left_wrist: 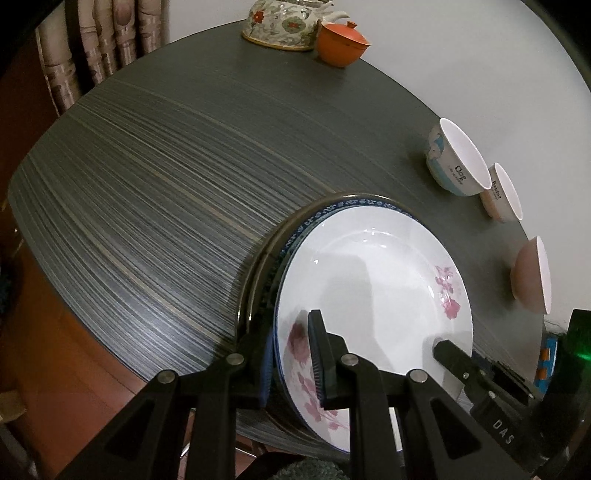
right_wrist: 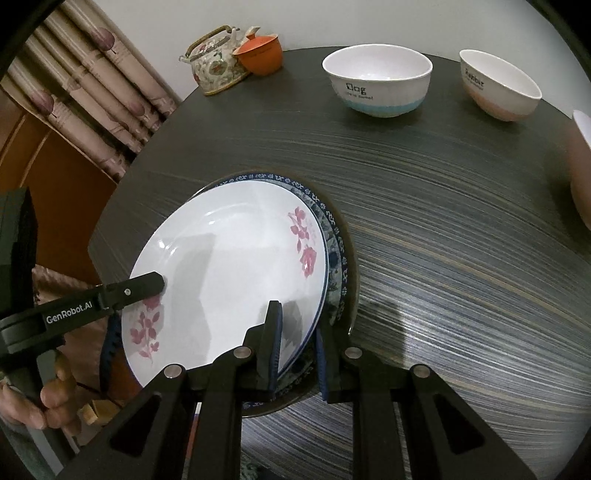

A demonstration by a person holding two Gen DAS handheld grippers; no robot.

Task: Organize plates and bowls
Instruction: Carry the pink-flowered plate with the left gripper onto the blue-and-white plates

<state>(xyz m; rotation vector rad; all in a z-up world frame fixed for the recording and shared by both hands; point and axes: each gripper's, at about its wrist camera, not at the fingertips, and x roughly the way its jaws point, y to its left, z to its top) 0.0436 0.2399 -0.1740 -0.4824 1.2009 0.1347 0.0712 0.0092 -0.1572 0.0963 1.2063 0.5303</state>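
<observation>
A white plate with pink flowers [left_wrist: 373, 280] [right_wrist: 236, 266] lies on top of a blue-patterned plate [left_wrist: 354, 203] [right_wrist: 332, 236] on the dark table. My left gripper [left_wrist: 291, 363] straddles the near rim of the stack, one finger over the white plate and one outside; it also shows in the right wrist view [right_wrist: 133, 306]. My right gripper [right_wrist: 297, 350] straddles the stack's opposite rim the same way; its finger [left_wrist: 454, 360] shows in the left wrist view. Three bowls stand along the far edge: a "Dog" bowl [left_wrist: 456, 157] [right_wrist: 376, 79], a "Rabbit" bowl [left_wrist: 502, 194] [right_wrist: 498, 86] and a pink bowl [left_wrist: 532, 275] [right_wrist: 580, 162].
A floral teapot [left_wrist: 280, 26] [right_wrist: 216, 61] and an orange lidded cup [left_wrist: 341, 42] [right_wrist: 258, 55] stand at the table's far side. The round striped dark table [left_wrist: 166, 184] [right_wrist: 461, 258] has its edge close under the plates. Curtains [right_wrist: 92, 74] hang beyond.
</observation>
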